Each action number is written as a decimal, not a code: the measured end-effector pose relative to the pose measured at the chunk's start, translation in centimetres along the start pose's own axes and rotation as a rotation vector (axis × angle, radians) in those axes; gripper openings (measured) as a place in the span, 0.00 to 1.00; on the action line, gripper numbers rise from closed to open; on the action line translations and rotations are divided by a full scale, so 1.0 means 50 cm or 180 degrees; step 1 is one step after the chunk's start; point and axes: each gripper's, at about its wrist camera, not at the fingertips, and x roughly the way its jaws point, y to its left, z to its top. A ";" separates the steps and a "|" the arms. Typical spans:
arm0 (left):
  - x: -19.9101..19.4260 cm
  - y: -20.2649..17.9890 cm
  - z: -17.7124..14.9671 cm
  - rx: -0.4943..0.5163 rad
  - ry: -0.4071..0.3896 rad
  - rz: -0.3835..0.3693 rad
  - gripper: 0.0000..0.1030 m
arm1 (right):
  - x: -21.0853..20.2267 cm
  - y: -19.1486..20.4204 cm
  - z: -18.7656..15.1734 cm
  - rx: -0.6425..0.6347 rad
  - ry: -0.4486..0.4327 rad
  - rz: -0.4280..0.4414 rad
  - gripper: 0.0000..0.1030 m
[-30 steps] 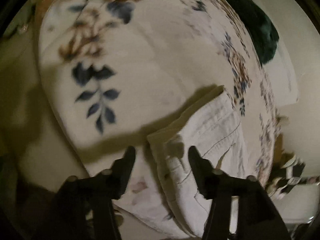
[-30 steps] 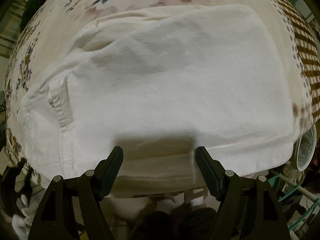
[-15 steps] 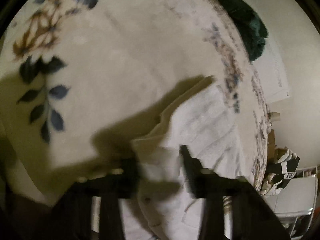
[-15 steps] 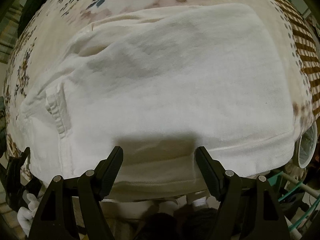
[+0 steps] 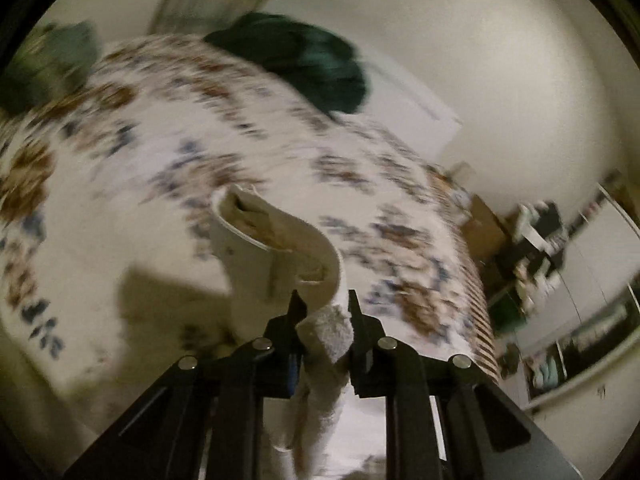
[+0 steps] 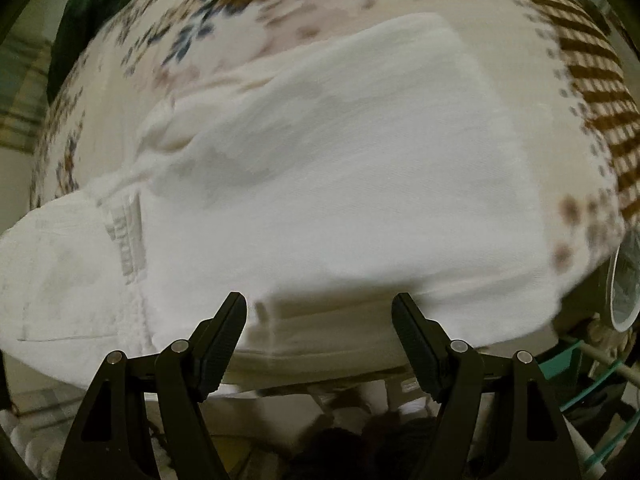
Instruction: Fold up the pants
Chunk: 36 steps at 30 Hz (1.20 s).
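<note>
White pants (image 6: 340, 176) lie folded on a bed with a floral cover (image 6: 256, 12). In the left wrist view my left gripper (image 5: 325, 308) has its jaws closing, the pads pressing on a waistband corner of the pants (image 5: 276, 248), which is lifted off the bed and curls up in front of the fingers. The view is blurred by motion. In the right wrist view my right gripper (image 6: 320, 308) stands open above the near edge of the pants, nothing between its fingers.
A dark green garment (image 5: 304, 56) lies at the far side of the bed by a pale wall. Cluttered shelves (image 5: 536, 248) stand past the bed's right end. A white fan (image 6: 624, 280) and teal tubes sit beside the bed.
My left gripper shut on the pants corner and rose quickly, lifting the fabric and rolling so the room came into view. The right gripper shifted slightly over the pants and stayed open.
</note>
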 end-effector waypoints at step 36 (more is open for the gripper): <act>0.287 -0.404 -0.282 0.1097 0.1751 -0.0379 0.89 | -0.218 -0.449 0.174 0.0627 -0.0498 0.0722 0.94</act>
